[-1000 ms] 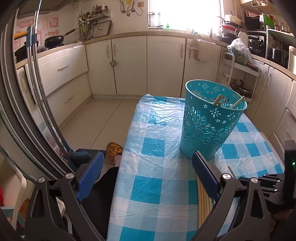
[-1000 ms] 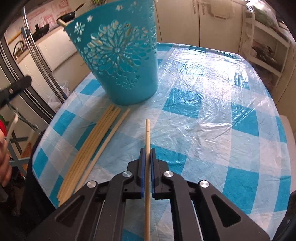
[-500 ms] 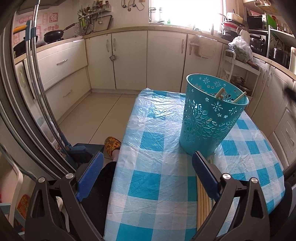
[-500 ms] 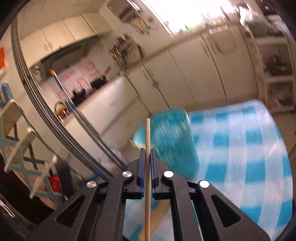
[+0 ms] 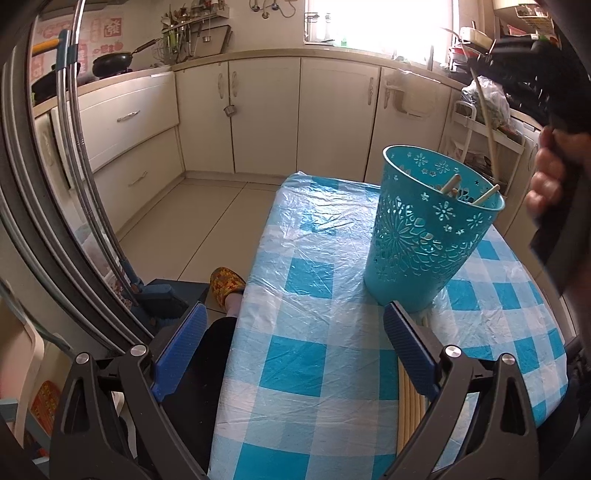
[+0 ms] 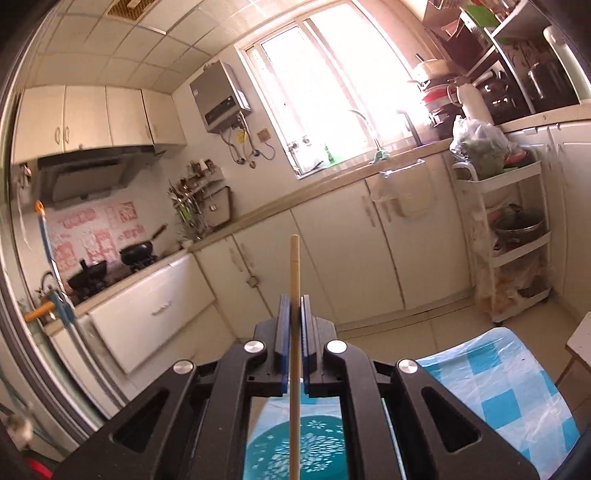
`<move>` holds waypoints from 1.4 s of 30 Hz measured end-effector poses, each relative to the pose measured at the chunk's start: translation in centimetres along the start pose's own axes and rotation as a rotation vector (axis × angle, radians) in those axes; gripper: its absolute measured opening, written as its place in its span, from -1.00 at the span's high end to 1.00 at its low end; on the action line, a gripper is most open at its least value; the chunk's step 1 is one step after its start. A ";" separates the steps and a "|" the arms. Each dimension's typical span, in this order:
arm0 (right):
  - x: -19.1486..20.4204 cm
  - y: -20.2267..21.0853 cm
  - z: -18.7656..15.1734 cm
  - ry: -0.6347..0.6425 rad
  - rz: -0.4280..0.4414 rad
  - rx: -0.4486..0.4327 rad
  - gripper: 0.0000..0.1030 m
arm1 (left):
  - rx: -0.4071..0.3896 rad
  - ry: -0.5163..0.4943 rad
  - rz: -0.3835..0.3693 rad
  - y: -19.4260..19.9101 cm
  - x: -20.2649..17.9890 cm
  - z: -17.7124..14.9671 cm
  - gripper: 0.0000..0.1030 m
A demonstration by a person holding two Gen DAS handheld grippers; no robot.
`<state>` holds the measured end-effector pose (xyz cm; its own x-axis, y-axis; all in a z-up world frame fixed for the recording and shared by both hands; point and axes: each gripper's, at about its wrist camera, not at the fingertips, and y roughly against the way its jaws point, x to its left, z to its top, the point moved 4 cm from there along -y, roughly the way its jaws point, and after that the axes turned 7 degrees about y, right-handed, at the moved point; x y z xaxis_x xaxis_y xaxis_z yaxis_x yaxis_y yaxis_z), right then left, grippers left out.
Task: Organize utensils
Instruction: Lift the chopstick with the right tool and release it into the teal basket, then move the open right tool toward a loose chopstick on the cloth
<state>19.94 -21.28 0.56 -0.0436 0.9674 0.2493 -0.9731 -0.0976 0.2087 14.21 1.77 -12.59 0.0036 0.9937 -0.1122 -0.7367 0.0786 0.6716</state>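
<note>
— Where do your tongs stand?
— Your right gripper (image 6: 291, 314) clamps one chopstick (image 6: 294, 332), upright above the teal basket (image 5: 428, 236). Your left gripper (image 5: 291, 350) gapes empty at the table's (image 5: 306, 369) near edge, spare chopsticks (image 5: 410, 413) beside its right finger.

No legible text anywhere; red paper-cut characters on the pink wall stickers (image 5: 107, 31) too blurred
</note>
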 end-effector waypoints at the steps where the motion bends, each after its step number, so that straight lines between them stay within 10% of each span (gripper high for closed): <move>1: 0.0 -0.4 -0.6 0.013 -0.007 0.012 0.88 | 0.004 0.007 -0.001 -0.2 0.1 0.0 -0.80; 8: -0.4 -0.7 -2.6 0.043 0.008 0.102 0.82 | 0.014 0.018 0.002 -0.5 0.3 -0.3 -0.80; 18: 0.6 10.6 -2.3 0.145 -0.008 -0.019 0.27 | -0.017 0.015 0.008 0.9 -0.1 -0.2 -0.84; 28: -0.6 7.1 -19.3 0.143 -0.003 0.594 0.42 | 0.011 0.004 0.019 1.3 -0.2 -1.1 -0.85; 42: 0.6 3.2 -22.9 0.201 -0.046 0.720 0.50 | 0.024 -0.017 0.035 1.4 -0.1 -1.7 -0.85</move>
<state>11.66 -15.70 -20.31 -0.1139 0.9916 0.0619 -0.5889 -0.1176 0.7996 12.05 1.61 -12.90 -0.0103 0.9970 -0.0761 -0.7202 0.0454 0.6922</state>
